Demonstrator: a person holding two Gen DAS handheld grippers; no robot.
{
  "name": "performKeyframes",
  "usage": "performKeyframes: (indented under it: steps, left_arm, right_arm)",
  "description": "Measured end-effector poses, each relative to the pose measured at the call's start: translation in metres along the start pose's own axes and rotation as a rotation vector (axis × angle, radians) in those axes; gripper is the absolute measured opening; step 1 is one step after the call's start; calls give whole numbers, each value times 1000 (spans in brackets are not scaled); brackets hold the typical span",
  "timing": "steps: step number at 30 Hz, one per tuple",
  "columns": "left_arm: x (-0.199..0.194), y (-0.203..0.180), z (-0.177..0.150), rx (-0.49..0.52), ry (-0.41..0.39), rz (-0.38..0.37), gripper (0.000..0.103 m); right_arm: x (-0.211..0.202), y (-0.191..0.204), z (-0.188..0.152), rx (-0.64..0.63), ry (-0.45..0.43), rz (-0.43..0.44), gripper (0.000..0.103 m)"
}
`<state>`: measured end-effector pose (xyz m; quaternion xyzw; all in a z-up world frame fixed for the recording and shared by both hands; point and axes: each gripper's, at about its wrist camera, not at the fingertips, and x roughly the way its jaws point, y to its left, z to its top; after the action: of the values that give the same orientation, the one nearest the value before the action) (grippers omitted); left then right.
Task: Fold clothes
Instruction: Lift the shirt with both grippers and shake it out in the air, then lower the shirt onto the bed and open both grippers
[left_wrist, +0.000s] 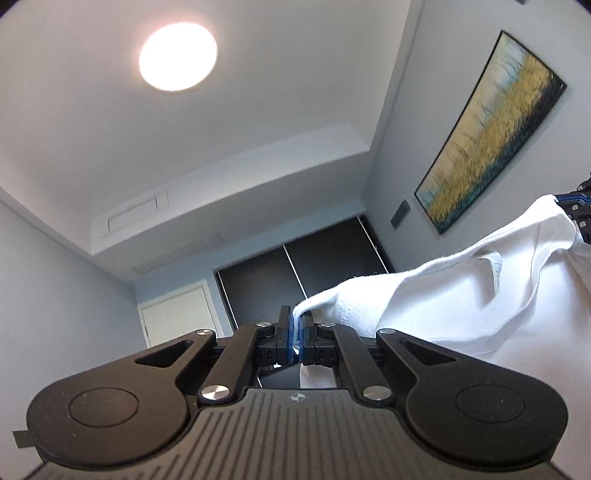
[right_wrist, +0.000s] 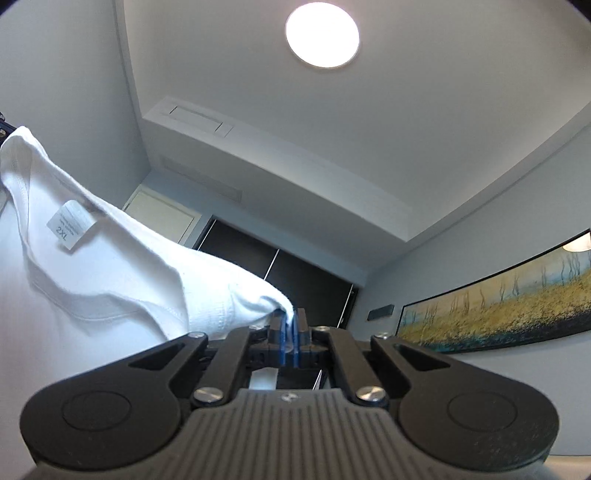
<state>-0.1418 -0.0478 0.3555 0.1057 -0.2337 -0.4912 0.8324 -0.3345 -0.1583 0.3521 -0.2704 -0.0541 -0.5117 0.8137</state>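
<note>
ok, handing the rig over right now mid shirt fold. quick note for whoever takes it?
Left gripper: shut on a corner of the white shirt, pointing up toward the ceiling.
Right gripper: shut on the other corner of the shirt, also pointing up.
Shirt: held up in the air, stretched between both grippers; collar and size tag face the cameras. The lower part is out of view, so I cannot tell if it hangs free.
Done: shirt picked up by two points near the collar. No fold visible yet.
Left: probably lay it flat, then do the folds. Keep both grips shut until it is down.
</note>
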Motion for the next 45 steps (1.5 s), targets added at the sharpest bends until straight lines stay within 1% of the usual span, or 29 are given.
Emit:
performKeyframes:
  steps: [3, 7, 11, 14, 16, 19, 22, 25, 28, 31, 34, 36, 39, 40, 41, 42, 43, 44, 45]
  left_arm:
    - [28, -8, -34, 19, 101, -9, 1]
    - [72, -25, -83, 46, 240, -40, 1]
    - [115, -40, -129, 49, 354, -71, 1]
    - [148, -54, -167, 51, 438, -104, 2]
    - [169, -65, -192, 55, 490, -129, 2]
    - [199, -81, -227, 57, 551, -158, 2]
    - [227, -94, -259, 60, 608, -182, 2]
    - [251, -106, -290, 62, 663, -199, 2]
    - [268, -116, -324, 54, 727, -220, 2]
    - [279, -126, -354, 55, 778, -246, 2]
    - [283, -135, -377, 69, 810, -274, 2]
    - [285, -139, -388, 72, 827, -287, 2]
    - [294, -147, -401, 73, 860, -307, 6]
    - [297, -151, -404, 72, 872, -318, 11]
    - [297, -152, -407, 72, 881, -326, 15]
    - [298, -154, -410, 76, 889, -335, 21]
    - [299, -157, -412, 79, 897, -343, 26]
    - [299, -159, -414, 86, 901, -348, 27]
    - [298, -160, -414, 97, 901, -348, 27]
  right_arm:
    - [32, 25, -31, -19, 82, 45, 4]
    - [73, 58, -71, -54, 189, 105, 4]
    - [112, 82, -110, -79, 298, 167, 4]
    - [132, 95, -150, -120, 381, 200, 4]
    - [156, 105, -173, -128, 444, 226, 4]
    - [189, 118, -208, -123, 545, 257, 4]
    - [219, 132, -253, -124, 610, 281, 4]
    - [238, 149, -291, -140, 659, 295, 5]
    - [247, 166, -330, -151, 710, 314, 5]
    - [255, 179, -363, -160, 760, 333, 5]
    - [263, 190, -391, -166, 811, 352, 5]
    - [270, 196, -408, -170, 843, 363, 5]
    - [287, 202, -429, -175, 885, 374, 6]
    - [292, 202, -434, -173, 900, 379, 7]
    - [295, 201, -435, -166, 915, 385, 13]
    - [298, 200, -436, -154, 930, 392, 18]
    - [300, 197, -434, -144, 940, 394, 30]
    - [299, 195, -430, -139, 943, 394, 34]
    - [299, 194, -428, -139, 943, 393, 34]
